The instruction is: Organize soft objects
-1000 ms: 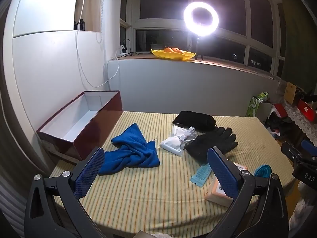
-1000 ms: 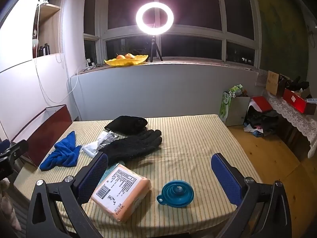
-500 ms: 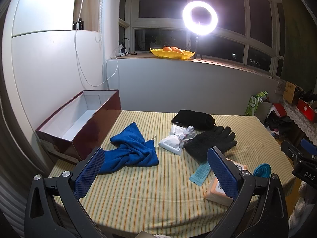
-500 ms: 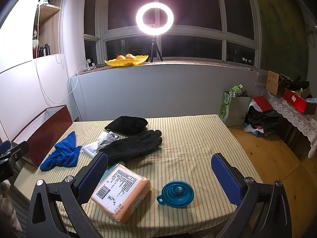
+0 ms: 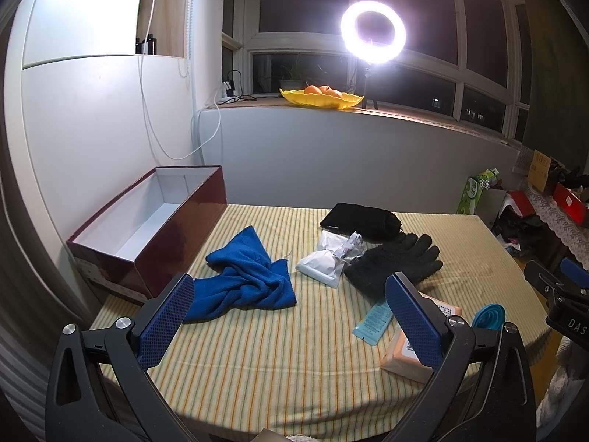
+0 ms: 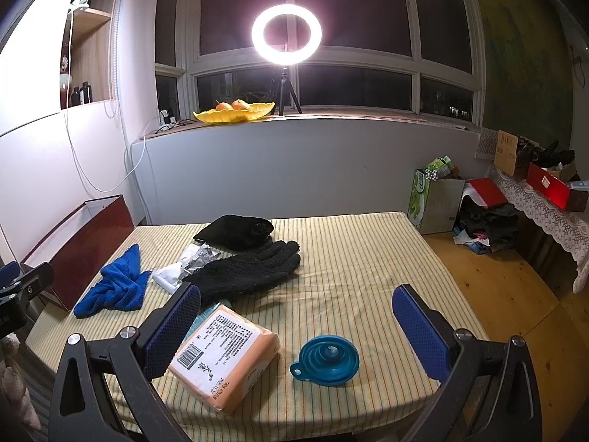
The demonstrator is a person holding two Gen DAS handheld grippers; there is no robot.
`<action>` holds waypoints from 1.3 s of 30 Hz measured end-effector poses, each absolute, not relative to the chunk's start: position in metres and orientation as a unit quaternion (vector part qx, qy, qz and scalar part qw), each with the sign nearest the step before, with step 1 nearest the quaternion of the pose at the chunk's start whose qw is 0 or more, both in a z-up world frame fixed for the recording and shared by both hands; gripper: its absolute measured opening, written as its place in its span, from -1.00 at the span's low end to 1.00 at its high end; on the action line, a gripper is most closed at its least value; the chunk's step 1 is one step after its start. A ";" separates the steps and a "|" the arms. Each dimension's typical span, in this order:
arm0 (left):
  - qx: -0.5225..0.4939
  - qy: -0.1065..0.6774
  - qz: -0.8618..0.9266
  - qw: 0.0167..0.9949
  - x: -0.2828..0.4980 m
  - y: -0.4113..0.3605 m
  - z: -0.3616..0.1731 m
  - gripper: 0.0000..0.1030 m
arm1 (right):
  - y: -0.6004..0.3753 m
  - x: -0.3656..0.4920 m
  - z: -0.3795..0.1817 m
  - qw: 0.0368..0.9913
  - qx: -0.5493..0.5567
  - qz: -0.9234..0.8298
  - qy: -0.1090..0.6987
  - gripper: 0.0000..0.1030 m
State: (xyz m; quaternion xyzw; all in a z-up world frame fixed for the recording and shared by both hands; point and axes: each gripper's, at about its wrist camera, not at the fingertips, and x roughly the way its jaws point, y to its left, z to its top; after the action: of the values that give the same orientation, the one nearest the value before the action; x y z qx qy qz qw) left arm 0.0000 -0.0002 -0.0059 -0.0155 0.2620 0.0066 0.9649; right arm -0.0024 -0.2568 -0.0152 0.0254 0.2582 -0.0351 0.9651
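A crumpled blue towel [image 5: 246, 280] [image 6: 114, 283] lies on the striped table beside an open dark red box [image 5: 147, 224] [image 6: 79, 250]. A black fuzzy glove [image 5: 394, 265] [image 6: 250, 272] lies mid-table, with a black rolled cloth [image 5: 362, 221] [image 6: 235, 232] behind it. White plastic packets [image 5: 331, 258] [image 6: 184, 265] sit between towel and glove. My left gripper [image 5: 291, 316] hangs open above the table's near edge, just short of the towel. Open and holding nothing, my right gripper [image 6: 298, 326] hovers over an orange packet [image 6: 224, 353] and a teal funnel [image 6: 325, 361].
A light blue sachet [image 5: 373, 322] lies by the orange packet [image 5: 408, 350]. The striped table [image 5: 276, 361] meets a white wall at the back, with a yellow fruit bowl [image 5: 320, 97] and ring light [image 5: 373, 33] on the sill. Boxes and clothes [image 6: 482, 217] crowd the floor at right.
The left view has shifted slightly, with the scene drifting a little left and up. The right gripper and all objects have stayed put.
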 end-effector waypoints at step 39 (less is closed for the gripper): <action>-0.012 0.233 0.006 0.972 -0.002 0.000 0.007 1.00 | -0.258 -0.003 -0.010 0.969 0.029 -0.032 0.244 1.00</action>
State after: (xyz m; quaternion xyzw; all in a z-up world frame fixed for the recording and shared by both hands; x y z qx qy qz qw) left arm -0.0024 0.0000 0.0074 -0.0122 0.2326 0.0063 0.9725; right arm -0.0029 -0.2577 -0.0102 0.0289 0.2440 -0.0321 0.9688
